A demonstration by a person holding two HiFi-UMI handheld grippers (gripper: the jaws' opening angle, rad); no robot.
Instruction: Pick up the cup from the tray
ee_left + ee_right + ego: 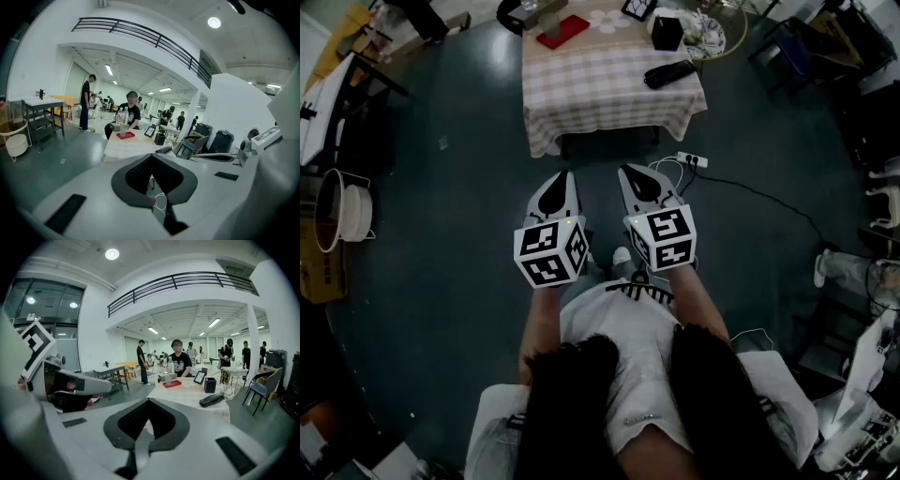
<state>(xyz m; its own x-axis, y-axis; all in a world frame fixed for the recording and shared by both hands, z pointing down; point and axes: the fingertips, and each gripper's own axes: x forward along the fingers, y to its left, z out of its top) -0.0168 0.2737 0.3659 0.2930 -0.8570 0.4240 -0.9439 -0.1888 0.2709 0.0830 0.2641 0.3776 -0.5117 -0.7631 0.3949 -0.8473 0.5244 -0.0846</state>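
Left jaws: together, the dark pads meeting at their tips; left gripper (151, 156) holds nothing, and floor with a loop of white cable shows behind the pads.
Right jaws: together as well, pads closed to a point; right gripper (149, 401) grips nothing.
Grippers: held side by side, near each other but apart, both tilted slightly down towards the far surface and well short of it.
Marker cubes: one at the near end of each gripper, left cube (551, 251) and right cube (662, 236).
Floor: dark floor (450, 187) lies under both grippers; a white power strip (692, 160) sits on it just near of the surface's right corner.
Surface: a table under a checked cloth (609, 94), far from the grippers and straight ahead of them.
Tray: red tray (563, 31), flat on the far left part of the surface.
Cup: pale cup (168, 378) standing upright on the tray, well apart from both grippers.
Other things on the surface: a black case (668, 73) lying near the right edge, a black box (667, 33) beyond it, a wire basket (228, 383) at the far right, and a small frame (200, 377) propped up.
People: a seated person (178, 363) at the far side of the surface, just behind the tray; others stand further back.
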